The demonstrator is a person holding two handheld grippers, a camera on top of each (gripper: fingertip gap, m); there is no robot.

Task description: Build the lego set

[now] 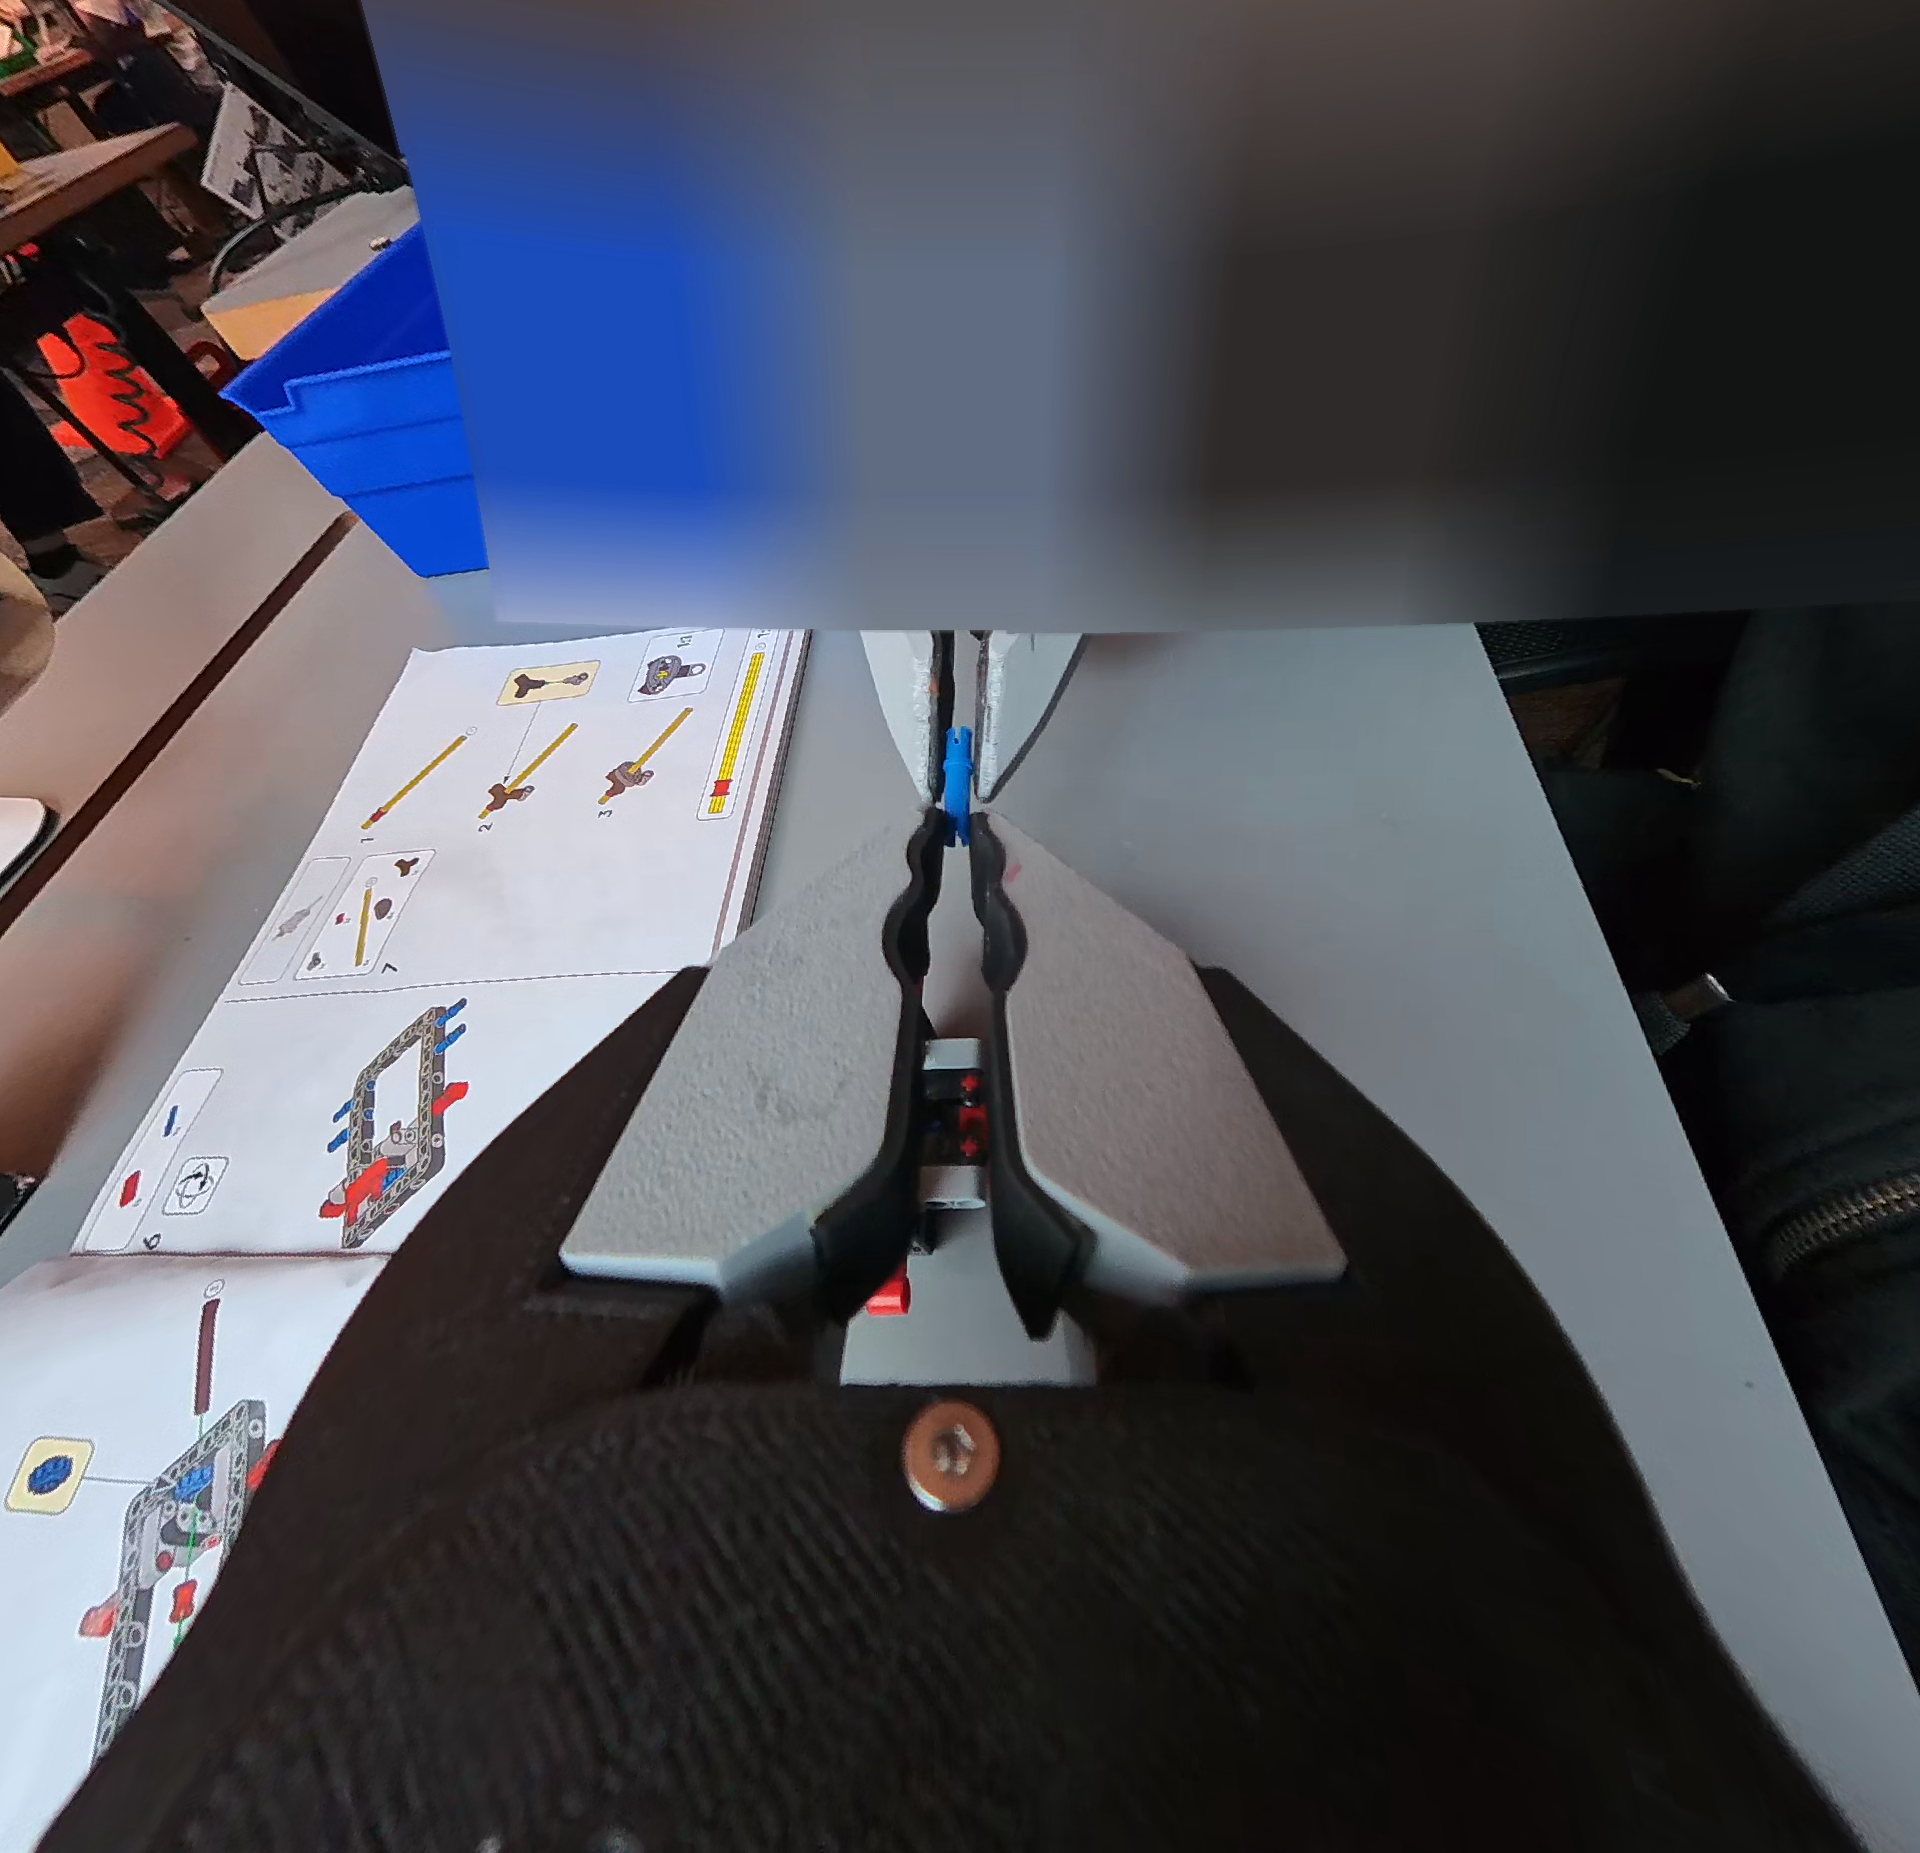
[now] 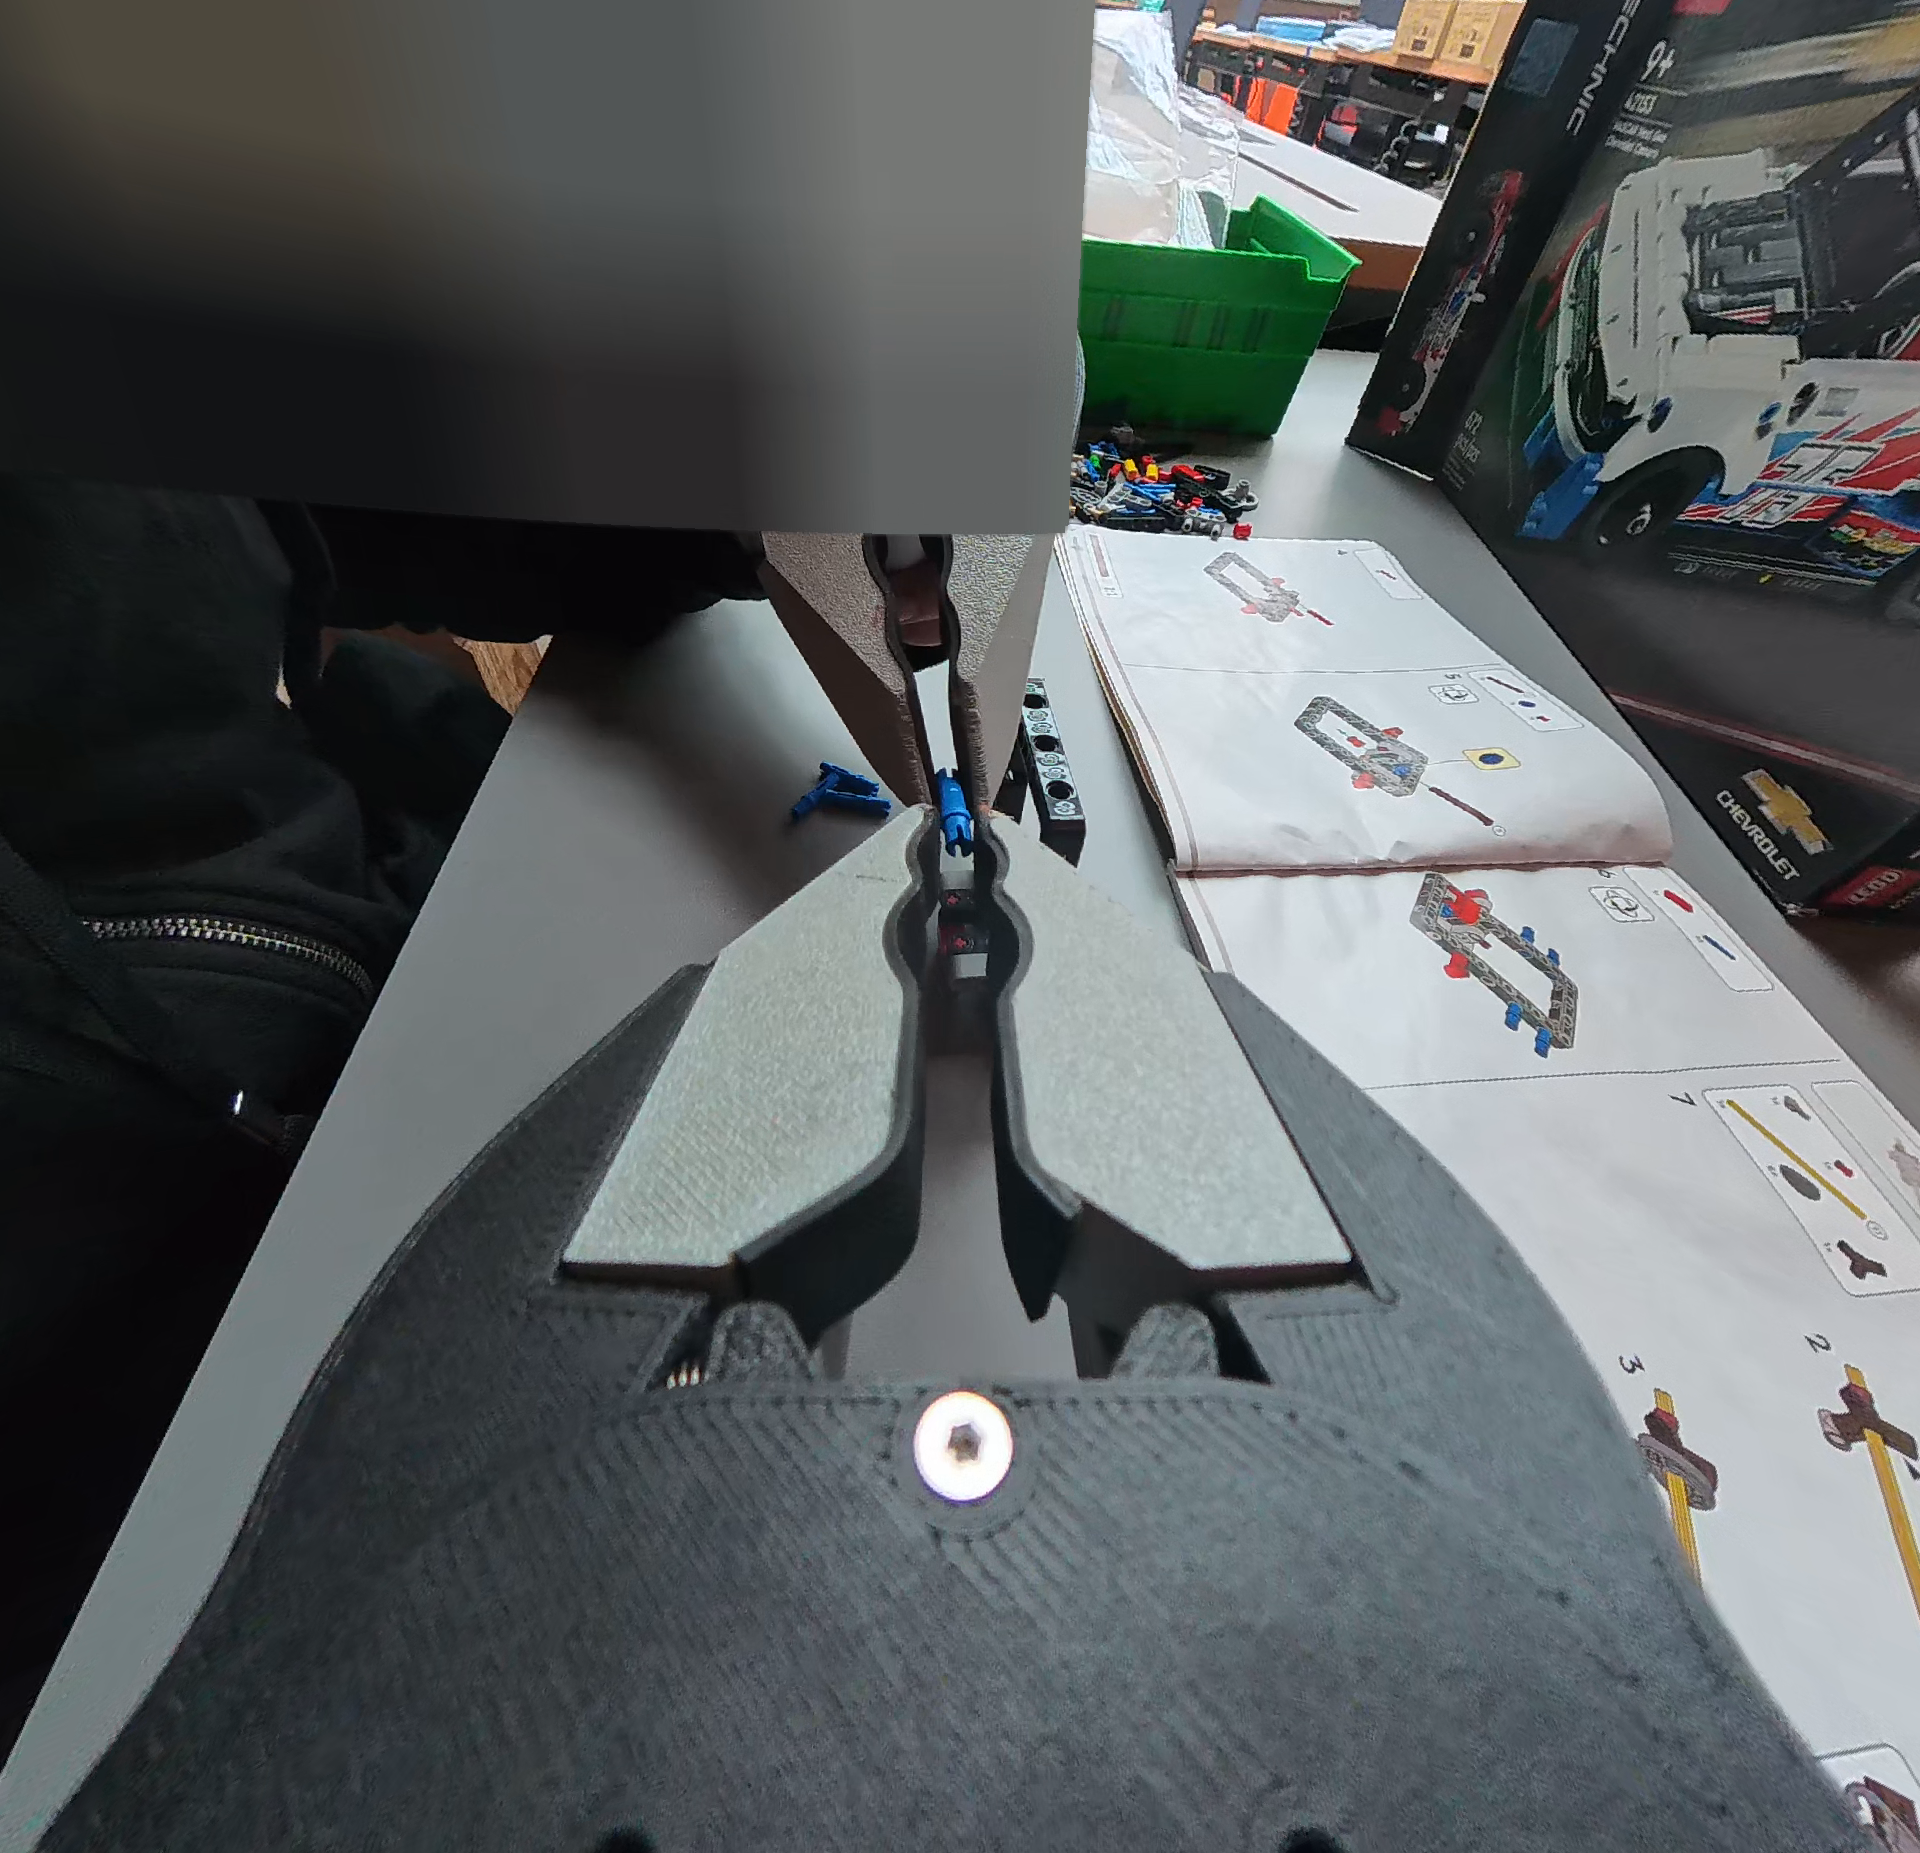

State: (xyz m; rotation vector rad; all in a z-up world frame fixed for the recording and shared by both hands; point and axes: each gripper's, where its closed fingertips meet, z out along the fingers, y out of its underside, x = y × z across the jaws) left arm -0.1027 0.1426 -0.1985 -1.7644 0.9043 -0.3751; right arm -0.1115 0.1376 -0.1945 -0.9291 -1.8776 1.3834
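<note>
My left gripper is shut on a grey, black and red lego assembly that fills the gap between its fingers. A red pin sticks out of the assembly's near end. My right gripper meets it tip to tip and is shut on a blue pin. In the left wrist view the right gripper comes in from above with the blue pin between its fingers. In the right wrist view the left gripper shows beyond the pin, and the assembly shows below my tips.
An open instruction booklet lies on the grey table, also seen in the left wrist view. Loose blue pins, a black beam, a pile of pieces, a green bin, the set's box and a blue bin stand around. Only a small space, under 4 cm, lies between the two pairs of fingers.
</note>
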